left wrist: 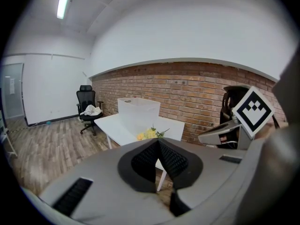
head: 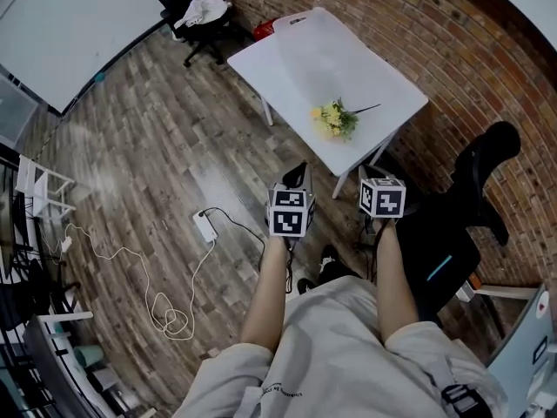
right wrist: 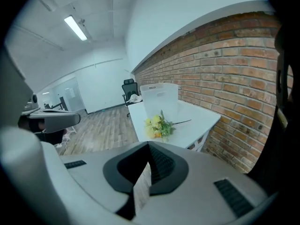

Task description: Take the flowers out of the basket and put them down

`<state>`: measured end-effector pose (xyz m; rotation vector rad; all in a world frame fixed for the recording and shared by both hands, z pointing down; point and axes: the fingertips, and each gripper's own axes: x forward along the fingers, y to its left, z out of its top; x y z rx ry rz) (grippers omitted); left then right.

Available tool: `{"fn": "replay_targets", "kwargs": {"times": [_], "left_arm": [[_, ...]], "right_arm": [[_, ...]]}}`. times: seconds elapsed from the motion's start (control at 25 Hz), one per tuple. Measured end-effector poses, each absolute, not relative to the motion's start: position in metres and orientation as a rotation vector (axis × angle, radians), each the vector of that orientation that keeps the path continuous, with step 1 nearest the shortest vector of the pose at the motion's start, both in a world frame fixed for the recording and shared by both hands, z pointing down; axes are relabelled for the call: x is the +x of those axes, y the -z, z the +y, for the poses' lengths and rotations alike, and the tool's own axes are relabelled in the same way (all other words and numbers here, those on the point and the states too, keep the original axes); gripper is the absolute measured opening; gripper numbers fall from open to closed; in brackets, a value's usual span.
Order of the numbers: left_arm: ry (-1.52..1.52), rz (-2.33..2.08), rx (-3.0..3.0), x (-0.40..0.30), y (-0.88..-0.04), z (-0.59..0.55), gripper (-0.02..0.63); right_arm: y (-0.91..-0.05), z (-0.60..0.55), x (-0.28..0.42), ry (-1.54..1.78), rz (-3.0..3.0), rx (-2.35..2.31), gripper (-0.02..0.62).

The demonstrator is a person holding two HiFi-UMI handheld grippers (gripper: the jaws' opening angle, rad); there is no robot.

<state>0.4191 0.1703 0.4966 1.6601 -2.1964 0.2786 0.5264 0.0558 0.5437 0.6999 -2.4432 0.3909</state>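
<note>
Plainly, the flowers (head: 335, 118) lie on the white table (head: 357, 64), well apart from the basket (left wrist: 138, 109); left gripper (left wrist: 158, 142) and right gripper (right wrist: 149, 145) hover before it, jaws pressed together, empty. Shirt print (head: 283, 393) unreadable.

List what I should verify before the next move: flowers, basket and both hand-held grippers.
1. Flowers out of the basket: ok, they lie apart from it.
2. Flowers fully on the table: ok, towards its near edge.
3. Left hand-held gripper empty: ok, jaws together with nothing between them.
4. Right hand-held gripper empty: ok, jaws together with nothing between them.
5. Both grippers clear of the table: ok, held short of its near edge.
6. No more flowers left in the basket: cannot tell, its inside does not show.
</note>
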Motion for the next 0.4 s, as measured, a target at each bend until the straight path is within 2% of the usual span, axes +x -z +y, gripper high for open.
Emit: {"fn": "replay_targets", "kwargs": {"times": [0.4], "left_arm": [[-0.282, -2.211, 1.630, 0.400, -0.484, 0.122, 0.025]], "right_arm": [[-0.530, 0.012, 0.498, -0.373, -2.445, 0.645, 0.014]]}}
